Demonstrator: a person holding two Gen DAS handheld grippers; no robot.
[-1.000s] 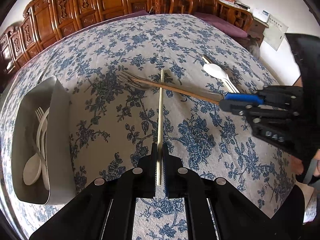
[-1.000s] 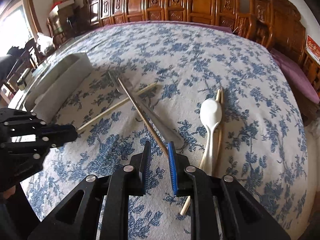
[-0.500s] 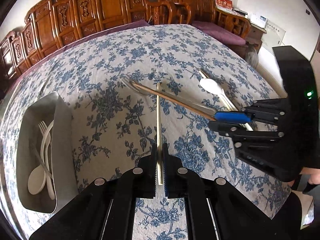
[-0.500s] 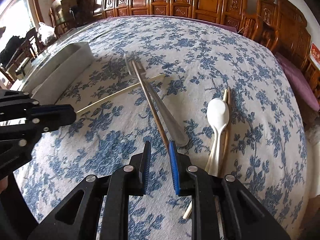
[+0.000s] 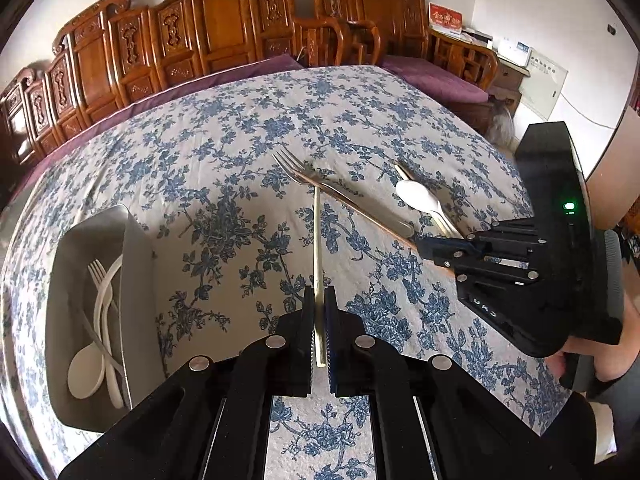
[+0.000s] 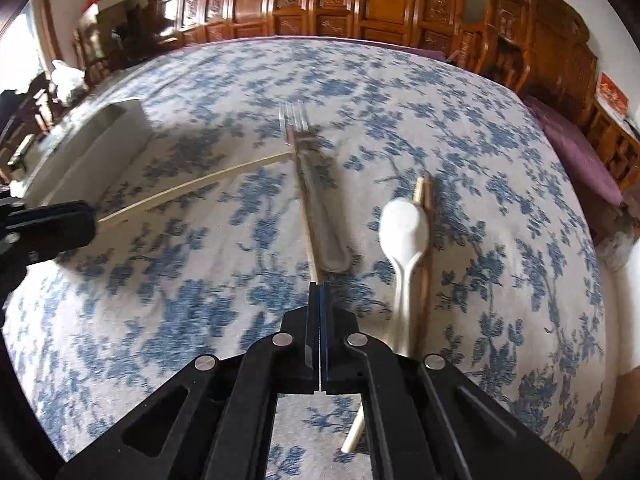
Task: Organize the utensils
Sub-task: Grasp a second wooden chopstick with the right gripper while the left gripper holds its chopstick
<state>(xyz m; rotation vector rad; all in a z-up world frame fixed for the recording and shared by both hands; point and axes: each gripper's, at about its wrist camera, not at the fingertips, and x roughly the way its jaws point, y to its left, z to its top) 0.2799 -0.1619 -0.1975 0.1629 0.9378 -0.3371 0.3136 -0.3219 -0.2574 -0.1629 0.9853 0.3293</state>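
Note:
My left gripper (image 5: 319,320) is shut on a pale chopstick (image 5: 317,240) that points forward over the table; it also shows in the right wrist view (image 6: 192,188). My right gripper (image 6: 319,304) is shut on a brown chopstick (image 6: 304,216), which runs beside a metal fork (image 6: 316,200). In the left wrist view the right gripper (image 5: 430,246) holds the brown chopstick (image 5: 360,212) next to the fork (image 5: 328,184). A white spoon (image 6: 404,248) lies on another pair of chopsticks (image 6: 424,240) to the right.
A metal tray (image 5: 136,280) at the left holds a white fork, a white spoon and other utensils; it also shows in the right wrist view (image 6: 92,152). Carved wooden chairs (image 5: 224,36) line the far side of the floral-clothed table (image 5: 224,152).
My right gripper has closed from open onto the brown chopstick. Both grippers have risen, lifting their chopsticks off the cloth.

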